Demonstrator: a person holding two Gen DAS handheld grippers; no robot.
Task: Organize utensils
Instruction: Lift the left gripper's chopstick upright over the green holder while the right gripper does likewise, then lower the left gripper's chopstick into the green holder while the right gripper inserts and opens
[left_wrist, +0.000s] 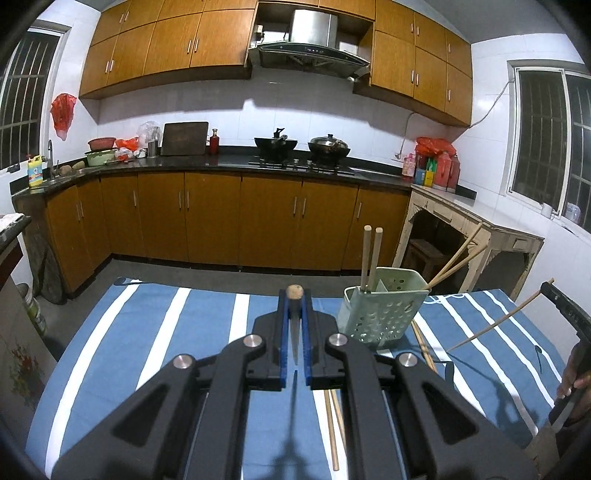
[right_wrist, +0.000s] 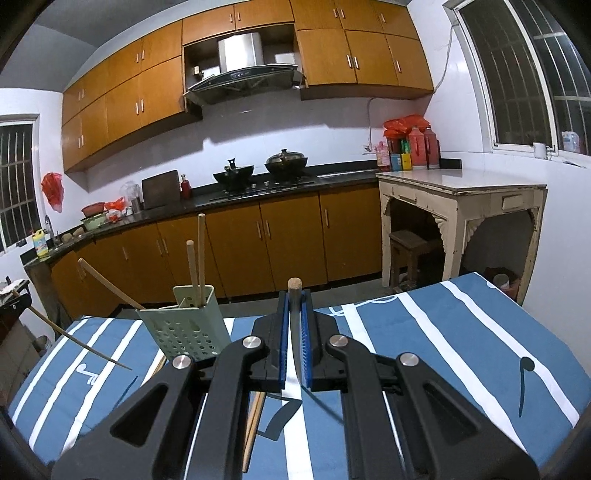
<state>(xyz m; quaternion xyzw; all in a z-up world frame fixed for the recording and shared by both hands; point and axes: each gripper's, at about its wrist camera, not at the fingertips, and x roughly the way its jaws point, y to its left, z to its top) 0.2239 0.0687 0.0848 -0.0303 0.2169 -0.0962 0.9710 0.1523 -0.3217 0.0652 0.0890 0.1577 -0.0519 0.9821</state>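
A chopstick (left_wrist: 295, 332) is clamped in the left tool (left_wrist: 295, 295), another chopstick (right_wrist: 294, 325) in the right tool (right_wrist: 294, 295), above the table (left_wrist: 147, 332). If either tip is caught on the holder (left_wrist: 380, 310) rim, the holder could be tipped.

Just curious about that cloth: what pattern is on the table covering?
Blue with white stripes on the tablecloth; the right wrist view shows it best.

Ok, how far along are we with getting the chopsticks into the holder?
Done: several standing chopsticks sit in the green holder. In hand: the left gripper and right gripper are each shut on one chopstick. Left: loose chopsticks lie on the striped cloth.
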